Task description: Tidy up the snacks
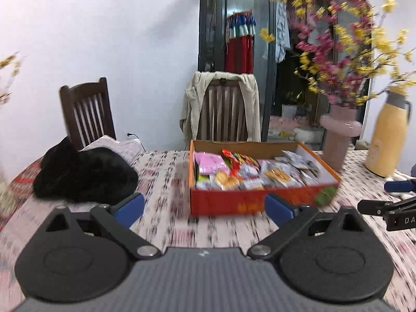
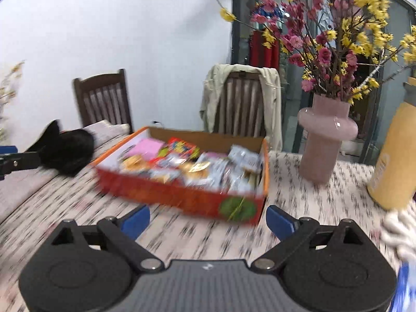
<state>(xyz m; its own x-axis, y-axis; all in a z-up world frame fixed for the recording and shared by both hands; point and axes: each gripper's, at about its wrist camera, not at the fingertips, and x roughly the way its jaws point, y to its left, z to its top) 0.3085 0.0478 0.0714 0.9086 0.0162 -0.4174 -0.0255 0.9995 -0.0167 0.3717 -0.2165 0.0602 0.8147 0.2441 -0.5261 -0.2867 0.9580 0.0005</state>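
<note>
A patterned tablecloth (image 1: 166, 171) in pink, white and black covers the table ahead of the gripper. Ahead and to the left, a black furry heap (image 1: 85, 174) rests on a folded pale cloth (image 1: 114, 143). Behind it stands a dark wooden chair (image 1: 88, 109) against the white wall (image 1: 117, 39). Straight ahead, beyond the table, a second chair (image 2: 244, 104) carries a beige jacket (image 1: 192, 104) draped over its back. Ahead to the right, a pink vase (image 2: 325, 140) holds yellow and pink blossom branches (image 2: 325, 33); a yellow flask (image 1: 387, 135) stands further right.
</note>
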